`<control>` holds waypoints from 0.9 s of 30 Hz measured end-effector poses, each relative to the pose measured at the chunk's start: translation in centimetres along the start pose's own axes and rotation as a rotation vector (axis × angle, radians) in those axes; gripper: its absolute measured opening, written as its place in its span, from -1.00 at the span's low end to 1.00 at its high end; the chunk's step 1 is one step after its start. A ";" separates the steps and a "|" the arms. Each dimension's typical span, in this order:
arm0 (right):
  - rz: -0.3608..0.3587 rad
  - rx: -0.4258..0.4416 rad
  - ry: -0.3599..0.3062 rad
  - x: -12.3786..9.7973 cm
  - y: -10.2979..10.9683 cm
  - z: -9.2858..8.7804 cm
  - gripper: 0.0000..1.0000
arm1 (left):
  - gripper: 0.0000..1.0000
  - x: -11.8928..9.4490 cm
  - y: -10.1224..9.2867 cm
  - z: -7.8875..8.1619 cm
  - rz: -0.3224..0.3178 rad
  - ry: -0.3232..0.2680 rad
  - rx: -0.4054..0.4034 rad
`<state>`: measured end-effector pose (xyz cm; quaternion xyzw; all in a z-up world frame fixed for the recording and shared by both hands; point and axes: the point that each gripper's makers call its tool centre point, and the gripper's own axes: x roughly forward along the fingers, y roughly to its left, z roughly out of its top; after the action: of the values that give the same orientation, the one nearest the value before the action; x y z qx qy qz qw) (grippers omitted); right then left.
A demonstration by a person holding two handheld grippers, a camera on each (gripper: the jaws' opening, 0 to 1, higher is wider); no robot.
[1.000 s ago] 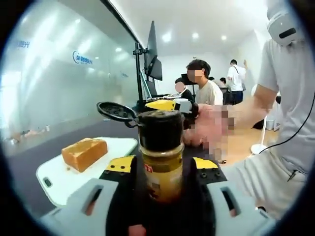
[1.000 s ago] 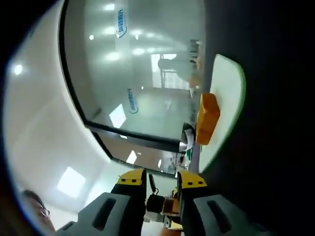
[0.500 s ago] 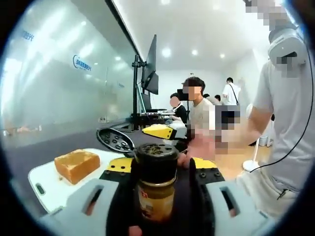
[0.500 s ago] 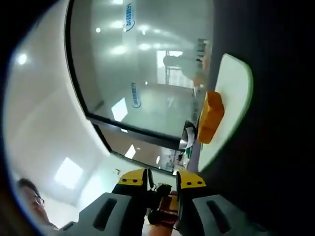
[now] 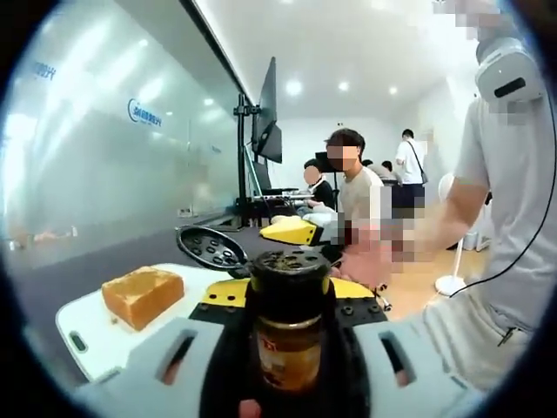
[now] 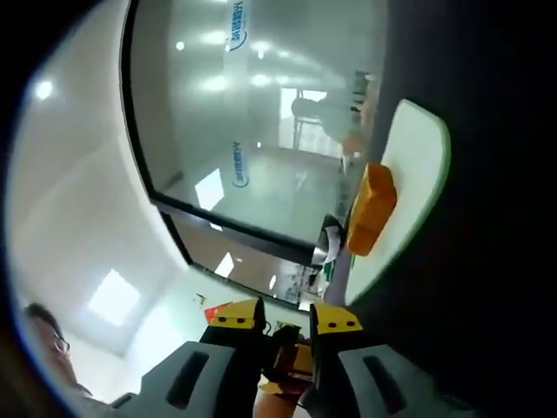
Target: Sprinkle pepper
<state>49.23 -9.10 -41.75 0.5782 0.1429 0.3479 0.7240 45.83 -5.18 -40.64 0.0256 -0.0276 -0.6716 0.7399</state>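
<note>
Nearest to you, in the left gripper view, the left gripper (image 5: 287,348) has its two jaws clamped on the pepper shaker (image 5: 287,335), which stands upright between them with its long axis running straight up the middle of the view. Its flip cap (image 5: 211,248) hangs open to the upper left of the neck, so the perforated top (image 5: 289,260) is exposed and dusted with pepper.

Next out, to the lower left of the shaker, lies the white cutting board (image 5: 96,335) on the dark table (image 5: 61,283), and on the board sits the toast (image 5: 143,294), flat and apart from the shaker. This is the relation that matters: the toast lies ahead and to the left of the left gripper, lower than the shaker's top, so the shaker would need to travel that way and tip its open end down over the bread. That is a judgement from the layout, not something seen.

Just past the shaker, the yellow-tipped right gripper (image 5: 294,231) shows beside a blurred hand (image 5: 374,252).

In the right gripper view, rolled sideways, the right gripper (image 6: 287,326) has its jaws drawn near to each other around a dark shape between the tips; you cannot tell whether they grip it. Farther out, the toast (image 6: 370,209) rests on the cutting board (image 6: 418,148). The left gripper is the nearer to the toast and carries the pepper.
</note>
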 end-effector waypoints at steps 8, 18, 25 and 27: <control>0.010 -0.068 0.024 -0.1 0.4 -0.8 -0.65 | -0.56 0.2 0.1 0.5 0.034 0.006 0.014; 0.055 -0.062 -0.084 -0.6 1.3 0.6 -0.55 | -0.56 -0.1 3.3 8.3 0.120 -0.140 0.033; 0.214 0.290 -0.298 -1.2 3.8 2.3 -0.02 | -0.56 0.7 5.8 14.0 0.172 -0.230 0.040; 0.230 0.396 -0.319 -0.3 4.1 1.5 0.01 | -0.56 1.3 6.3 15.1 0.179 -0.248 0.039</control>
<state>48.52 -10.02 -37.52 0.7683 0.0258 0.2979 0.5660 51.07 -5.89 -25.06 -0.0457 -0.1341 -0.6003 0.7871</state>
